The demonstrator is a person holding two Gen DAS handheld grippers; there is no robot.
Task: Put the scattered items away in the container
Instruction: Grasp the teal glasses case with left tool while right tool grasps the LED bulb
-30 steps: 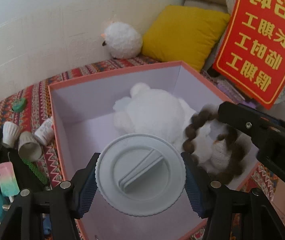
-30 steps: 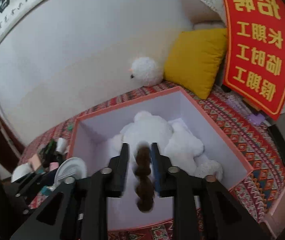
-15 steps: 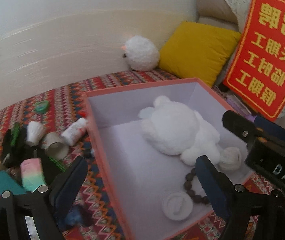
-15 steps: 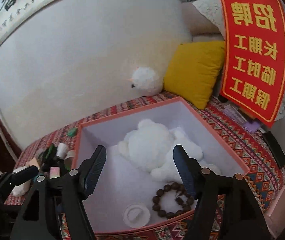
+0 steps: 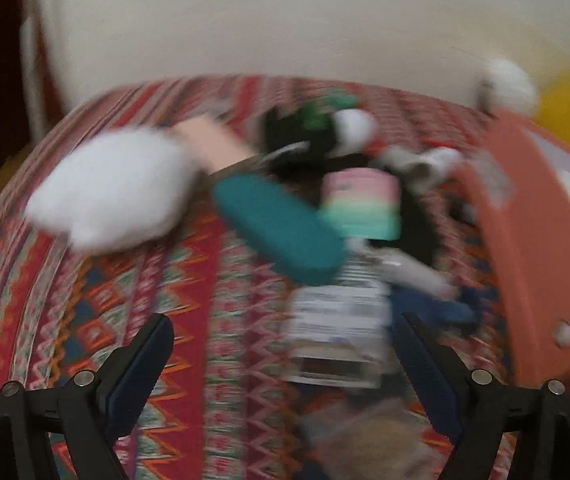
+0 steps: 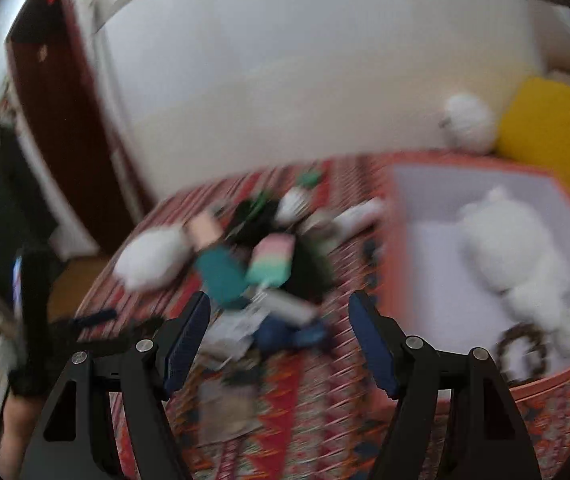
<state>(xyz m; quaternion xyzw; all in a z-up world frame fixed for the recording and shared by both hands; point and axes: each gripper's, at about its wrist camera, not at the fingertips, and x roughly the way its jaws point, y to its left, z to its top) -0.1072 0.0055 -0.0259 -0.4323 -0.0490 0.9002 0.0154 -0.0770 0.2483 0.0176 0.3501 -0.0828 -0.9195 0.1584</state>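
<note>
— Grippers?
— Left gripper [image 5: 285, 360]: jaws spread, empty, over the patterned red woven cloth [image 5: 97, 320]. Right gripper [image 6: 281, 340]: likewise spread, empty.
— Loose items?
— Blurred heap on cloth: teal oblong case [image 5: 277, 232], pastel striped popsicle toy [image 5: 359, 204], white fluffy plush [image 5: 113, 188].
— Container?
— Orange-rimmed open cardboard box [image 6: 395, 280], right of heap; holds white plush bear [image 6: 513, 248], brown bead bracelet [image 6: 521, 354].

Both views heavily motion-blurred; items on the cloth [image 5: 125, 300] smear sideways, labels unreadable. Gripper fingers [image 5: 141, 360] stay fairly sharp in both. Soft, even indoor light, no hard shadows or glare. Wall [image 6: 305, 80] bright, slightly washed out. Right view darkens at left around the doorway [image 6: 45, 100], black vignette in corners. Strong fisheye bending at edges.
</note>
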